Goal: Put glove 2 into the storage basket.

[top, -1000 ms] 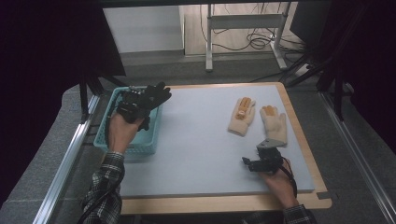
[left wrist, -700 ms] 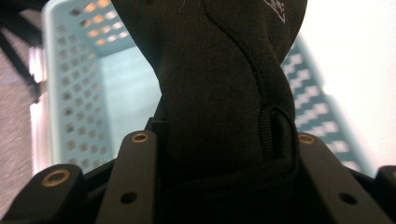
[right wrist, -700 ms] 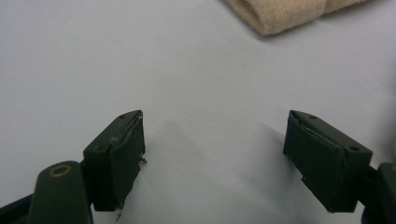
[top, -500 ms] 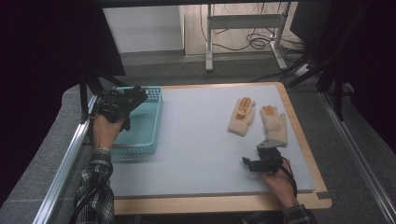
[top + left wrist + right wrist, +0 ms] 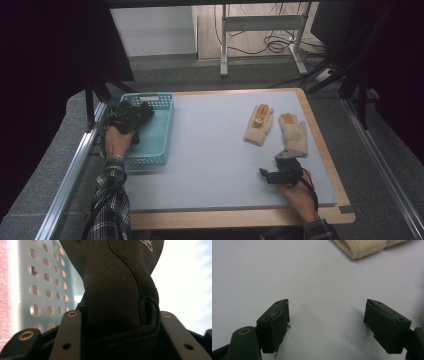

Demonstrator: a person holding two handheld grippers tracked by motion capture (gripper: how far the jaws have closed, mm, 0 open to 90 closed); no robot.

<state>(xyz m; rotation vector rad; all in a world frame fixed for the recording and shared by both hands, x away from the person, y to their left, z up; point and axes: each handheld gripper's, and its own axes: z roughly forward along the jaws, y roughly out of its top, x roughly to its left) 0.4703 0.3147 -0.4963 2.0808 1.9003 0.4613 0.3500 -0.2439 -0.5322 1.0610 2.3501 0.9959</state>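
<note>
The left hand-held gripper (image 5: 131, 116) pinches a black glove (image 5: 117, 287) over the teal basket (image 5: 159, 131), its jaws just easing apart around the fabric. The right hand-held gripper (image 5: 325, 325) rests spread on the tabletop (image 5: 210, 150), two cream gloves (image 5: 276, 126) just beyond it.

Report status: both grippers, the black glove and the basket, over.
Left gripper over teal basket, jaws easing open, black glove between them. Right gripper open above the mat. Nothing in the way.

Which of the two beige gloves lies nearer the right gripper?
The plain beige glove, nearer the table's right edge; the other glove, with orange patches, lies farther left of the right gripper.
</note>
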